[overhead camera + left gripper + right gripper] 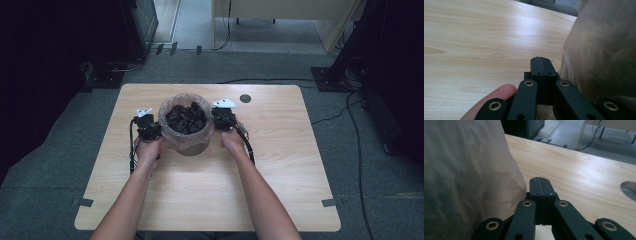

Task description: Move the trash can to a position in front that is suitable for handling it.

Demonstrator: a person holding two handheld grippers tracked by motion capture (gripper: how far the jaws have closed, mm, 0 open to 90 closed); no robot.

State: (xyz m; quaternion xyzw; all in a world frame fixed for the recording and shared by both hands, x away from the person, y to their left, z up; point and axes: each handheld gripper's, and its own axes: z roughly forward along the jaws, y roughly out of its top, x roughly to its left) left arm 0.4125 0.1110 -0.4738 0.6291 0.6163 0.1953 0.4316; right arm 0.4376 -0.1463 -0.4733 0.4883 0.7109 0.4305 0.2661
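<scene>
Standing upright between both hands, bag-lined bin [185,127] mouth up, left tool [540,65] and right tool [540,185] jaws together, empty.

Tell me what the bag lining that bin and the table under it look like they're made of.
The bag looks like thin, translucent plastic film with a dull sheen: it wrinkles and the dark contents show faintly through it. The table looks like light wood or a wood-look laminate, smooth and slightly glossy, with printed-looking grain and soft reflections. Which of the two, I can't tell.

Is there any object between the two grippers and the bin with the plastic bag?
Nothing visible. The left gripper and right gripper sit directly beside the bagged bin, one on each side, jaws shut, with only bare table around them.
</scene>
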